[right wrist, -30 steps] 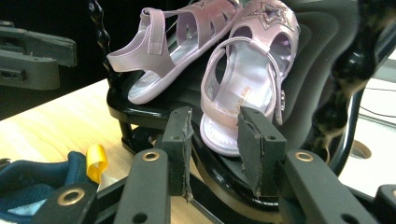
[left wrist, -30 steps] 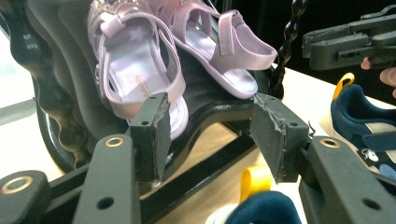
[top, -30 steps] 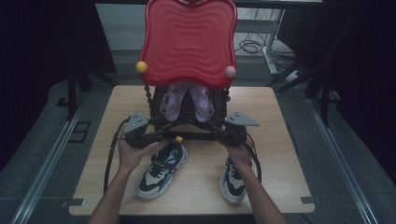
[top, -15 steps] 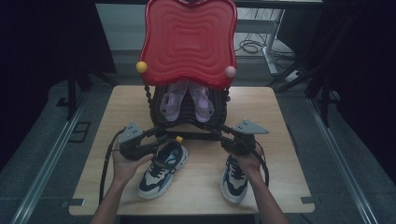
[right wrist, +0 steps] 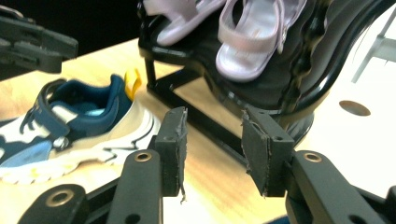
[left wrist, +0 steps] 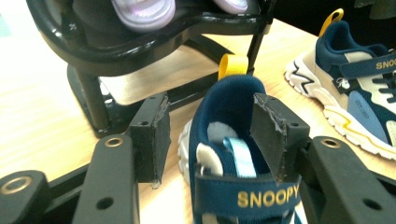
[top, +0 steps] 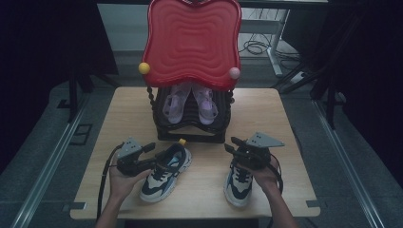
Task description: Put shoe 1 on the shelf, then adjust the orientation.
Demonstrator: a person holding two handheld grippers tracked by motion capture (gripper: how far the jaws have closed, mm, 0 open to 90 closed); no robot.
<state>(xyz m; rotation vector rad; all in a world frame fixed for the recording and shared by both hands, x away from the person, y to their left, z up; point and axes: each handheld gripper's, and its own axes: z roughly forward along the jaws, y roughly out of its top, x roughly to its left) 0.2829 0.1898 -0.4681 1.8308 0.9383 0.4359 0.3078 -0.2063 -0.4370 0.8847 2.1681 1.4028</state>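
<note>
**A:** Left gripper view first. What is the left gripper doing?

**B:** It's spread wide, astride the heel end of the left sneaker. One pad stands clear of the shoe's side and the other sits at the far edge of the collar, so nothing is pinched yet. I'd guess it lines up there because the stiff heel gives the firmest hold.

**A:** And the right gripper?

**B:** In the high view it hangs over the right sneaker, which lies on the table with its toe toward the person. Its jaws have just been opening, and nothing is between them.

**A:** What's beyond the shoes?

**B:** A black rack just behind both heels, with lilac sandals on its upper shelf. The space underneath looks free. That is probably where the sneakers belong, which would explain why their heels point that way. A red wavy panel rises above the rack.
</note>
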